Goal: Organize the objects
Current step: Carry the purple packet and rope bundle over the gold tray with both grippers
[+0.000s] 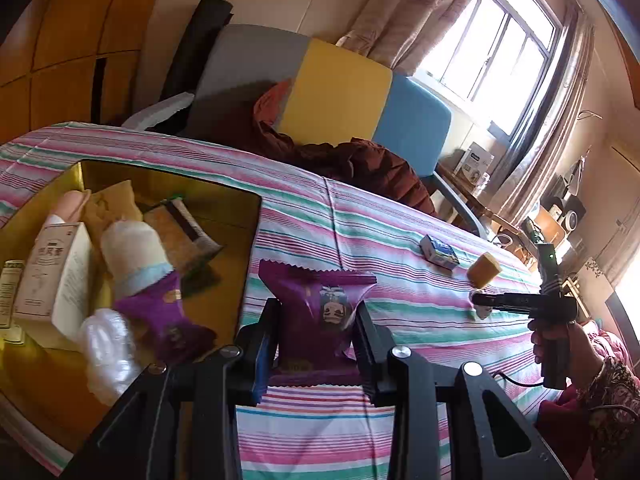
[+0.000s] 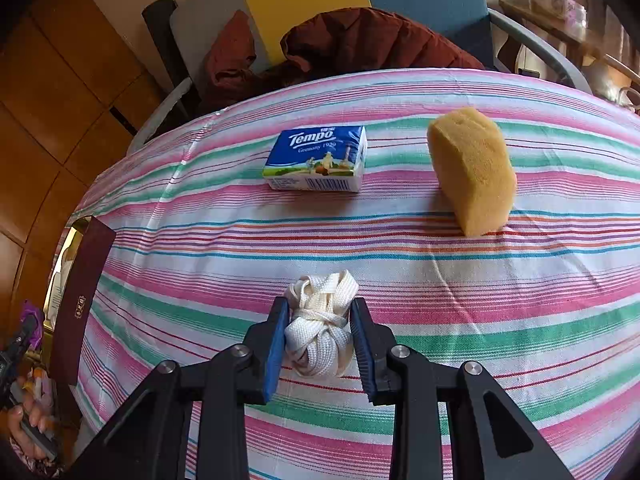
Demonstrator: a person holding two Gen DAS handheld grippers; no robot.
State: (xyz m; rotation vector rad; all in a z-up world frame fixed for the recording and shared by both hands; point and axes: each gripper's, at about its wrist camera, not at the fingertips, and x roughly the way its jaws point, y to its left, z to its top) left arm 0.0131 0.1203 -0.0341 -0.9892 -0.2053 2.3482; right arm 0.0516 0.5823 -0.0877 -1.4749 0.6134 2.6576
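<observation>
Left gripper (image 1: 316, 332) is clamping the purple snack packet (image 1: 320, 312); best released well over the gold box (image 1: 240, 216) at left. Right gripper (image 2: 320, 336) is pinching the white lace bundle (image 2: 322, 320).

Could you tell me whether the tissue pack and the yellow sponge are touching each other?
Apart. The right wrist view shows bare striped cloth between the tissue pack and the sponge.

tissue pack (image 2: 316, 159) left of sponge (image 2: 472, 170) | lace bundle (image 2: 320, 324) nearer
</observation>
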